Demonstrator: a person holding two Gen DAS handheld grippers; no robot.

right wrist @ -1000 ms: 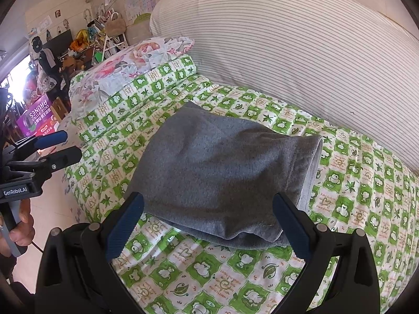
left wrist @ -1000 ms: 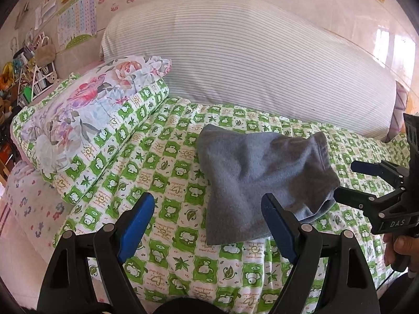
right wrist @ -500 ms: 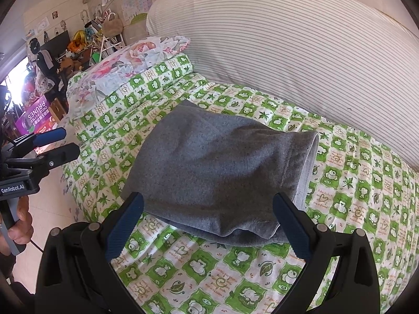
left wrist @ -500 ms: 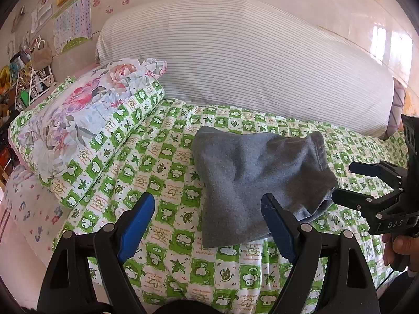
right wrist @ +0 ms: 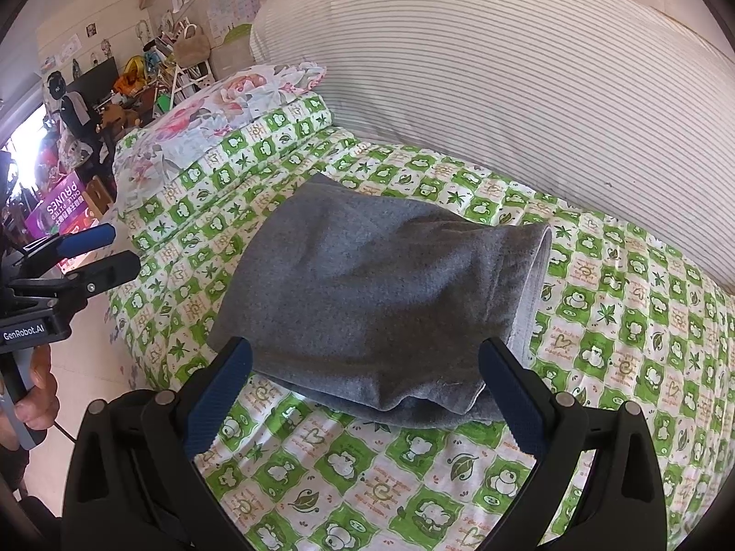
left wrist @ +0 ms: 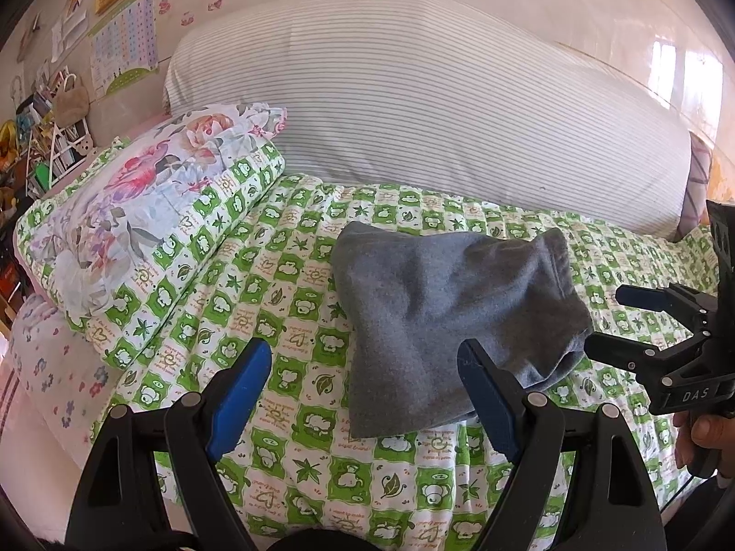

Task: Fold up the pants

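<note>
Pants (right wrist: 367, 303) of soft grey fleece lie folded into a thick, roughly square bundle on the bed, resting on a quilted sheet (right wrist: 597, 321) printed in green and white checks with small animals and leaves. One hemmed edge of the bundle curls up on its far right side, and several layers show at the near corner. How many folds are stacked beneath the top layer is hard to make out.

Both grippers hang just short of the bundle, holding nothing. The left gripper (left wrist: 363, 381) has its blue-padded fingers spread wide; the right gripper (right wrist: 363, 390) likewise stands spread, its fingers framing the near edge of the cloth without touching it. Each appears in the other's view, held by a hand (right wrist: 36, 395) cut off by the frame edge.

Behind the bundle a long striped bolster (left wrist: 436, 128) leans against the wall. A floral pillow (left wrist: 147, 193) sits at the left. Cluttered shelves (right wrist: 151, 73) beyond are too small to read.
</note>
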